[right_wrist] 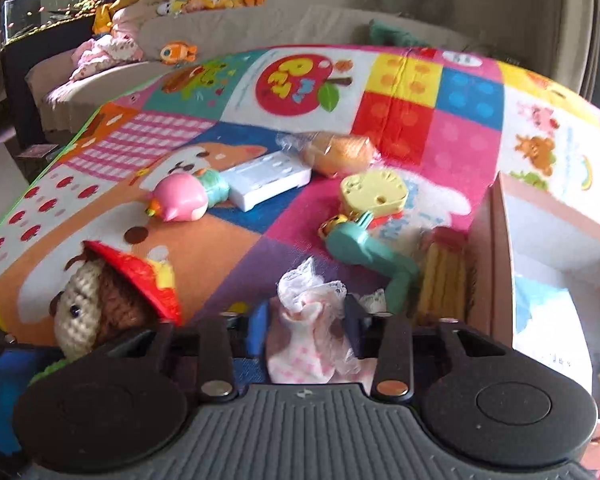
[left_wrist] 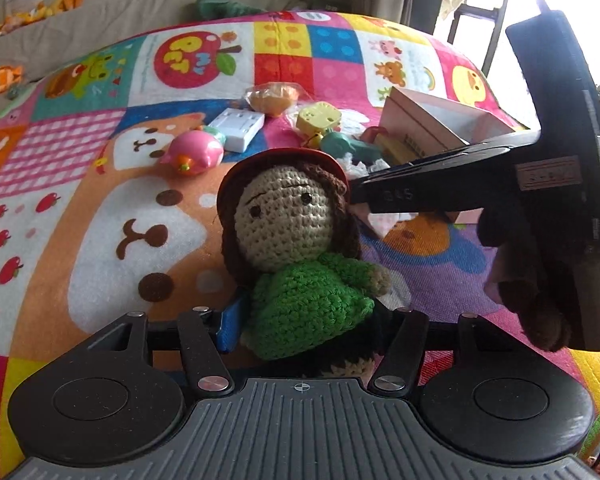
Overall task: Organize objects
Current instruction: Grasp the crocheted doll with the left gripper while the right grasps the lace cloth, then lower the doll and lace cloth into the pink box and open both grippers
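Observation:
My left gripper (left_wrist: 300, 320) is shut on a crocheted doll (left_wrist: 296, 240) with a red hat and green top, held upright above the colourful play mat (left_wrist: 100, 208). The doll also shows at the lower left of the right wrist view (right_wrist: 100, 304). My right gripper (right_wrist: 304, 320) is shut on a pink-and-white lacy cloth (right_wrist: 308, 320). In the left wrist view the right gripper (left_wrist: 440, 188) reaches in from the right, close to the doll's head. An open cardboard box (right_wrist: 540, 264) stands at the right.
Loose toys lie on the mat: a pink bird toy (left_wrist: 194, 152), a white charger case (left_wrist: 238, 126), a bagged orange toy (left_wrist: 272, 98), a yellow toy (right_wrist: 374, 192), a teal toy (right_wrist: 364, 248). A beige sofa (right_wrist: 228, 28) with plush toys runs behind.

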A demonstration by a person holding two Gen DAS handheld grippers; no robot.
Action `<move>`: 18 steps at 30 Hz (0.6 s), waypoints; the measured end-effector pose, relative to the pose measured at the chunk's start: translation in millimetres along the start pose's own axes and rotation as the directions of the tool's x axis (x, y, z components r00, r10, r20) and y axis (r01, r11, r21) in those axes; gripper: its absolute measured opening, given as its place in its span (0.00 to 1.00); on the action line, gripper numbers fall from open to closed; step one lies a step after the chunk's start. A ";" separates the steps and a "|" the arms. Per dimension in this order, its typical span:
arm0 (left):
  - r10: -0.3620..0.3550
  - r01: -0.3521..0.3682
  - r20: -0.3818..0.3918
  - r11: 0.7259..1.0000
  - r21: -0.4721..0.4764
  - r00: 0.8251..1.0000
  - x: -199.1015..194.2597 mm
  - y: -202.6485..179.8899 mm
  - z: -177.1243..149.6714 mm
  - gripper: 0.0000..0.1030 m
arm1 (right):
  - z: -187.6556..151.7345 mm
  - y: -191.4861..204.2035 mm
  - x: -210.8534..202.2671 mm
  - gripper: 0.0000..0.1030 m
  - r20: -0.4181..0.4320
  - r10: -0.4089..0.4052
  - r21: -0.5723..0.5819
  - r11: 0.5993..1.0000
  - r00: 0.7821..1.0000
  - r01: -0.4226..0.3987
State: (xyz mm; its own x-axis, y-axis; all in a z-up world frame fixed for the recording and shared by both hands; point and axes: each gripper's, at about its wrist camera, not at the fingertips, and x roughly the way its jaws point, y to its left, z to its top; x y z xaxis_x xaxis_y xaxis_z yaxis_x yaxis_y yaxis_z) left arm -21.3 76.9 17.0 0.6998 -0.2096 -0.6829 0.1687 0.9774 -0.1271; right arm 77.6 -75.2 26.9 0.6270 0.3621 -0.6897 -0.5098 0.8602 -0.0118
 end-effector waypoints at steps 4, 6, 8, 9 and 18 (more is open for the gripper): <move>0.017 -0.017 0.008 1.000 0.015 1.000 0.2 -3.7 -2.3 0.62 | -15.4 -7.8 -39.3 0.16 0.011 0.072 0.048 0.996 0.997 -0.072; 0.029 -0.030 0.015 0.999 0.027 0.999 0.4 -6.1 -4.1 0.62 | -26.6 -10.9 -64.5 0.16 0.022 0.084 0.029 0.996 0.996 -0.084; 0.037 -0.037 0.020 0.999 0.027 0.999 0.5 -7.3 -5.0 0.62 | -40.3 -13.1 -87.4 0.15 0.027 0.077 -0.010 0.997 0.997 -0.077; 0.039 -0.040 0.021 0.999 0.026 0.999 0.6 -7.4 -5.0 0.62 | -47.6 -14.7 -98.8 0.15 0.031 0.064 -0.031 0.998 0.997 -0.063; 0.043 -0.043 -0.024 0.998 0.036 0.999 -6.4 -17.0 -4.4 0.56 | -96.2 -50.3 -180.5 0.15 0.144 -0.124 -0.027 0.991 0.982 0.129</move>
State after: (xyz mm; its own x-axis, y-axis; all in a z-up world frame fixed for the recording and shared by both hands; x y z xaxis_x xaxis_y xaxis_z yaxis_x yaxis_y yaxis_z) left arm -31.7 61.8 20.4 0.6898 -0.1663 -0.7046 0.1638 0.9839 -0.0718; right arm -66.6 -218.4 82.4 0.7636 0.3002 -0.5717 -0.4403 0.8897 -0.1208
